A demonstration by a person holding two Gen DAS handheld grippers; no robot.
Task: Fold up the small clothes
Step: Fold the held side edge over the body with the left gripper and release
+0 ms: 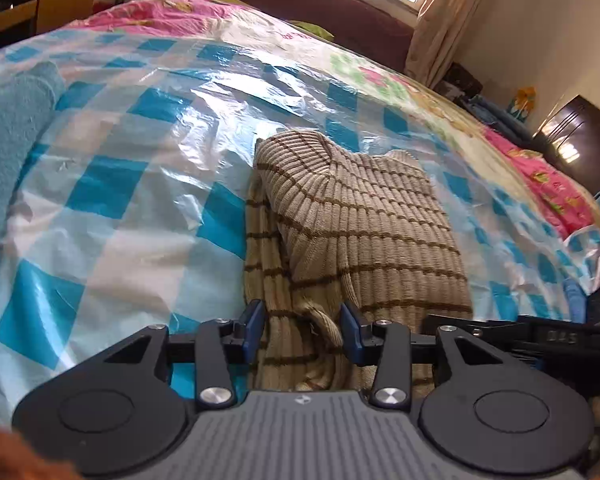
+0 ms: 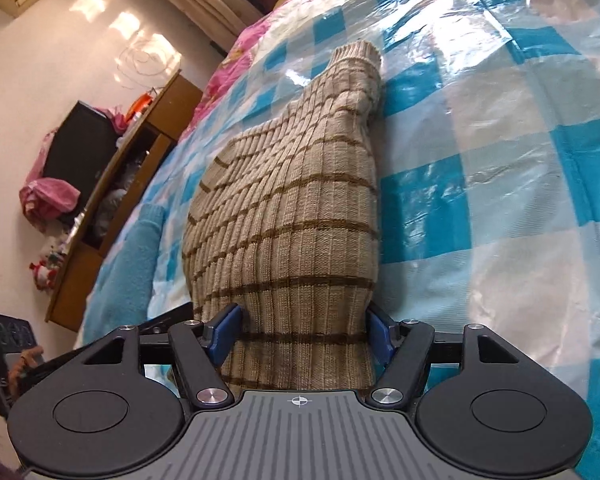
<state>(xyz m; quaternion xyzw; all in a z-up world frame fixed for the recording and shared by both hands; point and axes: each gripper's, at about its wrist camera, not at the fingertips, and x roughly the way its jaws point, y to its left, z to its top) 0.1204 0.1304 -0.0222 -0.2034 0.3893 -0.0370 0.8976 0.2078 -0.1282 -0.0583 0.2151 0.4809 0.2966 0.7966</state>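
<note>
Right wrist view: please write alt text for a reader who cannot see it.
A beige ribbed knit sweater with thin brown stripes lies on a blue-and-white checked plastic sheet covering a bed. The right gripper straddles the sweater's near end, jaws open.

Bed under checked plastic sheet; striped knit garment, teal towel on sheet.

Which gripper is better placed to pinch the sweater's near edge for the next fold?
Probably left. The left gripper already straddles a raised ridge of the striped sweater. The right gripper spans broad flat knit between wide-open jaws, so there's less to pinch.
</note>
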